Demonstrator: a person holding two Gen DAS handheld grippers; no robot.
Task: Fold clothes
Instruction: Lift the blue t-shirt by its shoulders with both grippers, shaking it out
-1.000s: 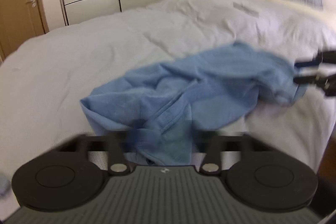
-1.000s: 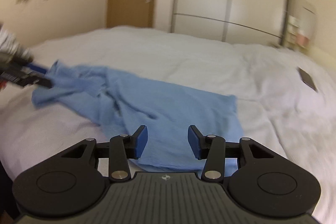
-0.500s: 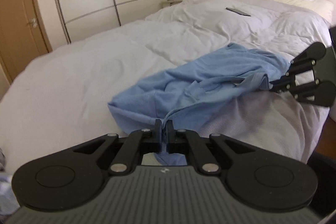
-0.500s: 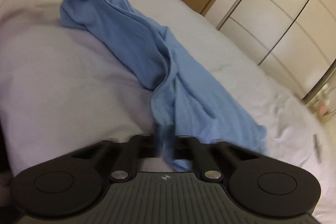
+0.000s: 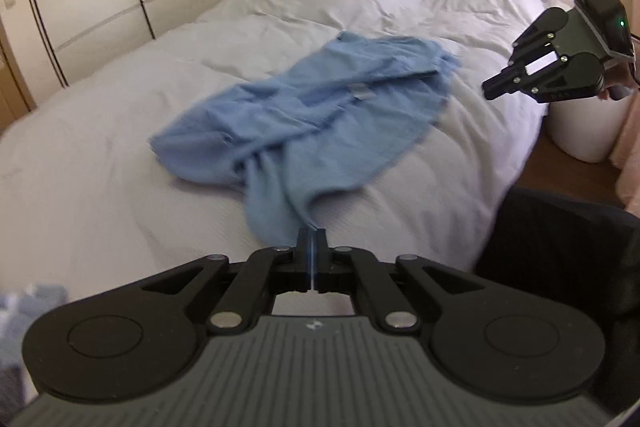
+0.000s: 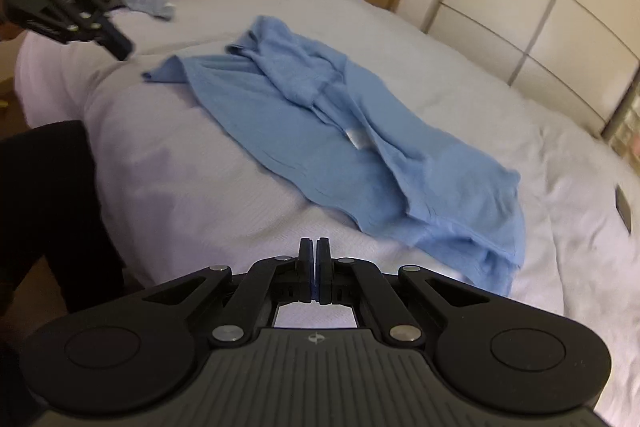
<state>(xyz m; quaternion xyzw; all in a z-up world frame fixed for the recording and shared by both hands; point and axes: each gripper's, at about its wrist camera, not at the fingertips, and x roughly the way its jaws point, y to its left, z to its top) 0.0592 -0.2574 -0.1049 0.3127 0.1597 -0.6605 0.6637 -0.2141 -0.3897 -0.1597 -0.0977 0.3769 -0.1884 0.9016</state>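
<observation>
Lying rumpled on bed (image 5: 120,195), blue shirt (image 5: 320,115).

Left wrist view sits low at the bed (image 5: 120,163) edge, facing along its closed fingers toward the headboard end — right gripper (image 5: 490,91) at its right margin. Right wrist view looks from the opposite side toward the wardrobe (image 6: 560,7). Both share the blue garment (image 5: 320,123) mid-frame — near, seen from opposing ends.

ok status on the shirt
Both jaws shut. Right gripper clear of blue shirt; left gripper at its corner, grip unclear. Shirt crumpled on bed, unfolded.
</observation>
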